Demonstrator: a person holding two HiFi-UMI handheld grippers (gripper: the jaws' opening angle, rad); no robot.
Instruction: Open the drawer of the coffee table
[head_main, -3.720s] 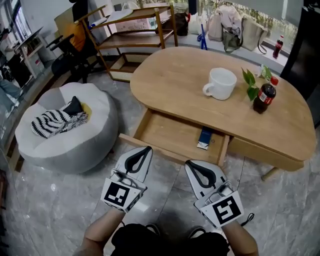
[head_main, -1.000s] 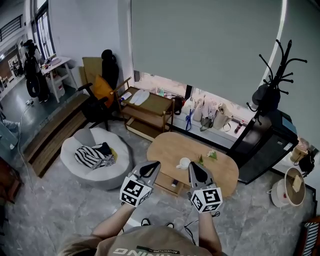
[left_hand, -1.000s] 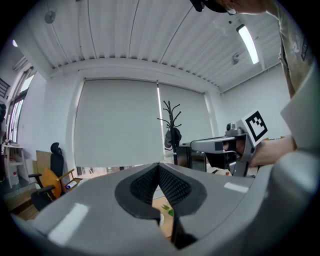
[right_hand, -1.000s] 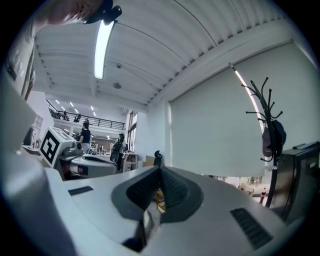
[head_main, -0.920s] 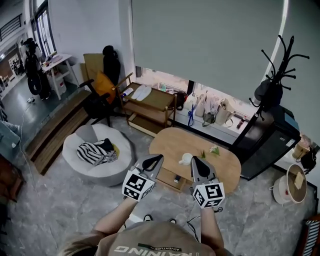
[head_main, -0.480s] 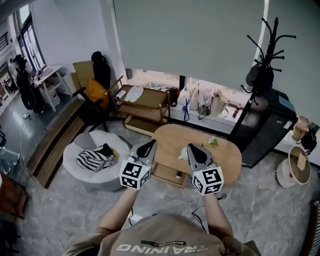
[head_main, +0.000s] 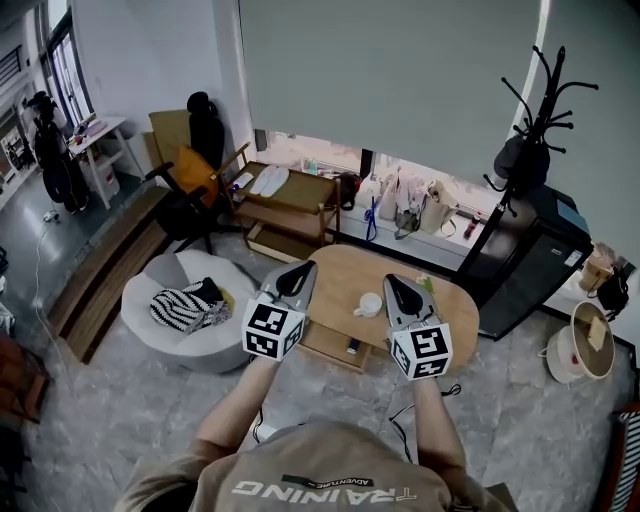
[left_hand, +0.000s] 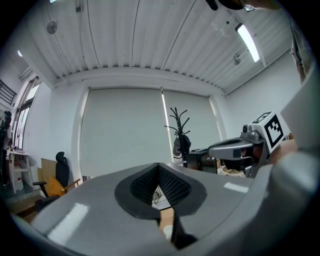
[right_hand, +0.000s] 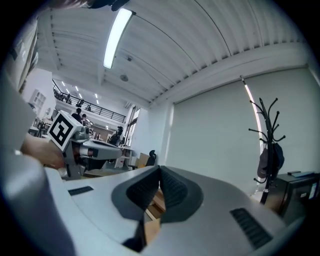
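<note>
left gripper (head_main: 298, 271): fingers together, nothing held | right gripper (head_main: 394, 284): fingers together, nothing held | both held up, touching nothing | drawer (head_main: 328, 347): pulled out under near edge of worktop (head_main: 345, 274) | mug (head_main: 368, 304) on worktop

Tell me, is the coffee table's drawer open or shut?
Open. The drawer juts out from under the near edge of the coffee table, its wooden bottom exposed, with a small dark thing lying in it.
</note>
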